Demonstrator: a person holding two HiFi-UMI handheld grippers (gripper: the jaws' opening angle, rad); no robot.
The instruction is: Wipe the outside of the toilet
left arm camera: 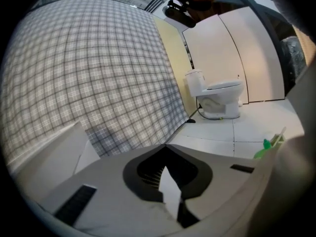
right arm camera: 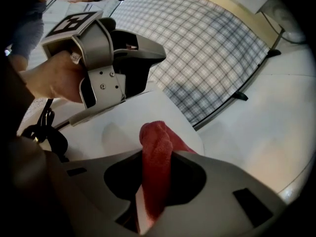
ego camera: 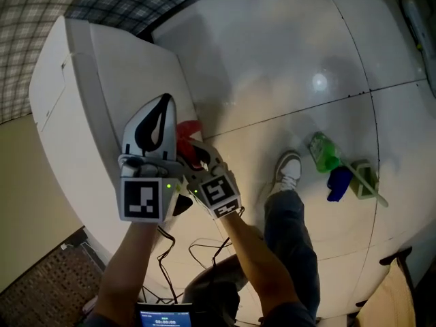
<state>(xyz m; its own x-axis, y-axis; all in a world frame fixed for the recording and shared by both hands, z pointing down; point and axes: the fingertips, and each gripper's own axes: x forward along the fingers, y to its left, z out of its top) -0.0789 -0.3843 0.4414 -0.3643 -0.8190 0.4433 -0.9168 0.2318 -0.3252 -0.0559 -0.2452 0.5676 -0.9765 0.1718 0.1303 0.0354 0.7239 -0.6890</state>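
The white toilet (ego camera: 75,107) fills the left of the head view. My right gripper (ego camera: 196,150) is shut on a red cloth (ego camera: 189,131), and the cloth lies against the toilet's side near the floor. In the right gripper view the red cloth (right arm camera: 157,152) sticks out from between the jaws of that gripper (right arm camera: 150,196), over the white toilet surface (right arm camera: 118,122). My left gripper (ego camera: 163,102) sits just to the left, over the toilet body, with its jaws together and nothing between them (left arm camera: 170,189). The left gripper (right arm camera: 106,53) also shows in the right gripper view, held by a hand.
A green spray bottle (ego camera: 323,152), a blue item (ego camera: 338,182) and a green brush holder (ego camera: 364,180) lie on the white tiled floor to the right. The person's shoe (ego camera: 289,169) stands beside them. A plaid wall (left arm camera: 98,68) rises behind. Another toilet (left arm camera: 219,100) stands far off.
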